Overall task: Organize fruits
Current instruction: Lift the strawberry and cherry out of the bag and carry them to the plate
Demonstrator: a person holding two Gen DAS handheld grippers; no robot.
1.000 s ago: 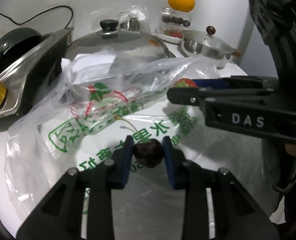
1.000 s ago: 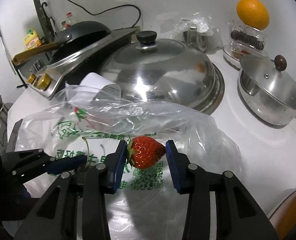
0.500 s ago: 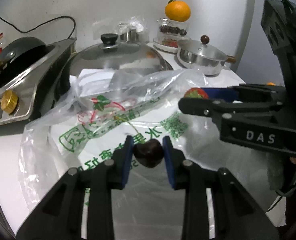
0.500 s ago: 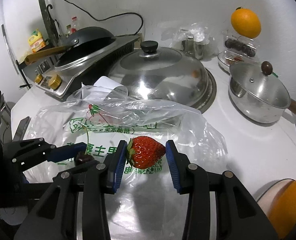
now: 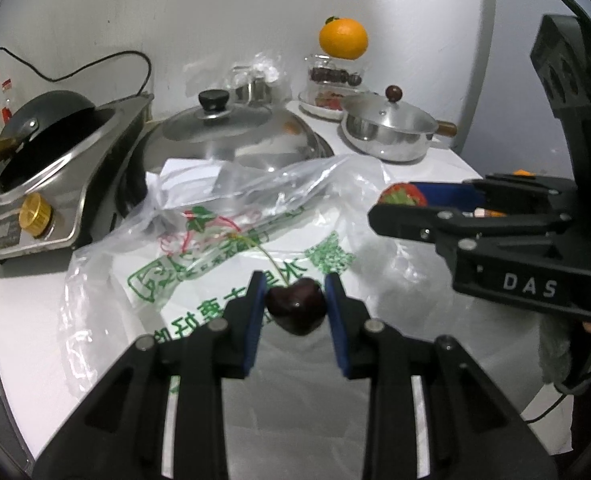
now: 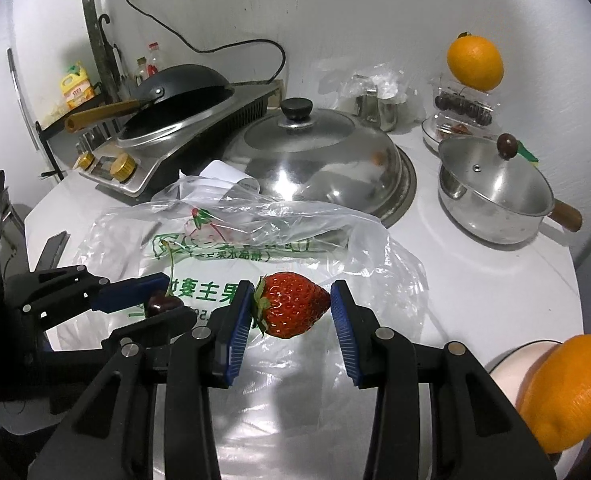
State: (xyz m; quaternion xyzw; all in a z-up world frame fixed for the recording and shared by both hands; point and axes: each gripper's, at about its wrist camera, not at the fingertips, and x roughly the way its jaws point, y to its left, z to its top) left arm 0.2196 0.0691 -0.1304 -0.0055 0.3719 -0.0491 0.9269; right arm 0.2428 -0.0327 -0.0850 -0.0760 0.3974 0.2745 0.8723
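My left gripper point(image 5: 294, 307) is shut on a dark red cherry point(image 5: 295, 305) with a long stem, held above a clear plastic bag point(image 5: 231, 248) with green print. My right gripper point(image 6: 292, 306) is shut on a red strawberry point(image 6: 291, 304) above the same bag point(image 6: 279, 240). The right gripper with the strawberry point(image 5: 401, 195) shows at the right of the left wrist view. The left gripper with the cherry point(image 6: 162, 303) shows at the lower left of the right wrist view.
Behind the bag stand a big steel domed lid point(image 6: 315, 160), a lidded steel pot point(image 6: 495, 196), and a stove with a black wok point(image 6: 175, 96). An orange point(image 6: 474, 63) sits on clear fruit boxes at the back right. Another orange point(image 6: 567, 392) lies at the lower right.
Both grippers have risen and pulled back from the bag with their fruit held; the counter now looks farther away in both views.
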